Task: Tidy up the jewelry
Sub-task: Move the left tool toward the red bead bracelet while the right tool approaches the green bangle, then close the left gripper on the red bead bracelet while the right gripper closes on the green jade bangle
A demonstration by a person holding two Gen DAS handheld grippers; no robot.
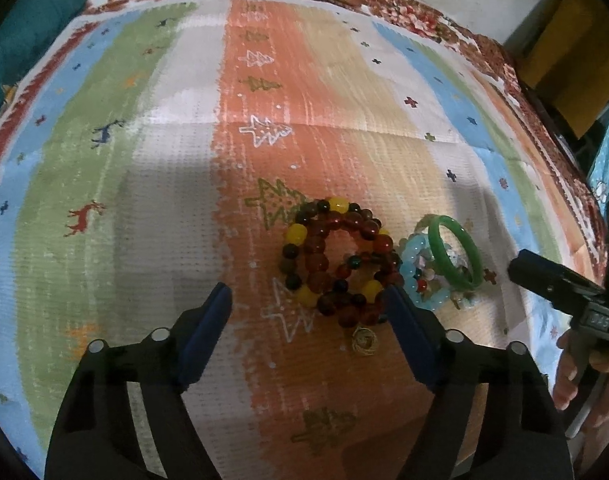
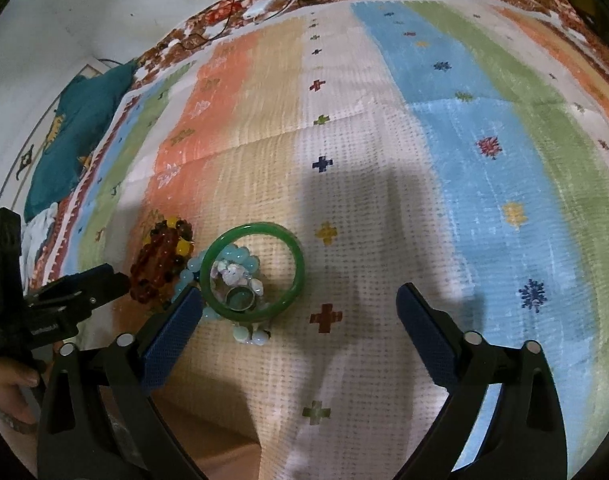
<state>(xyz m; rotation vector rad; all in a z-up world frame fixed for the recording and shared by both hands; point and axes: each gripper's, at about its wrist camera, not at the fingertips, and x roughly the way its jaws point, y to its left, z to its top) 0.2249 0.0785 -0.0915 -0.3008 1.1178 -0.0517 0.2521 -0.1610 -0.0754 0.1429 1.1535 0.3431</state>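
Left wrist cam first: the left gripper (image 1: 308, 312) has its blue pads spread apart with nothing between them, just striped mat (image 1: 184, 160) showing in the gap. The red beads (image 1: 336, 256), a pile of dark red and yellow bead bracelets, sit on the orange stripe right ahead, and the right pad's tip overlaps the pile's near edge in the picture, can't tell if it actually touches. Just right of the pile is a light blue bracelet (image 1: 412, 276) with a green bangle (image 1: 456, 252) lying on top of it, and a small gold ring (image 1: 364, 341) sits close to the right pad. The other gripper pokes in at the right edge, with a hand (image 1: 576, 372) under it. Right wrist cam: the right gripper (image 2: 300, 318) is also wide apart and empty, bare mat (image 2: 464, 160) between the pads. The bangle (image 2: 252, 272) lies flat just beside the left pad, with the blue bracelet (image 2: 192, 268) and a silver ring (image 2: 240, 299) under and inside it. The red beads (image 2: 160, 260) are further left, next to the tip of the left gripper (image 2: 100, 284). A teal cushion (image 2: 84, 132) sits at the mat's far left edge.
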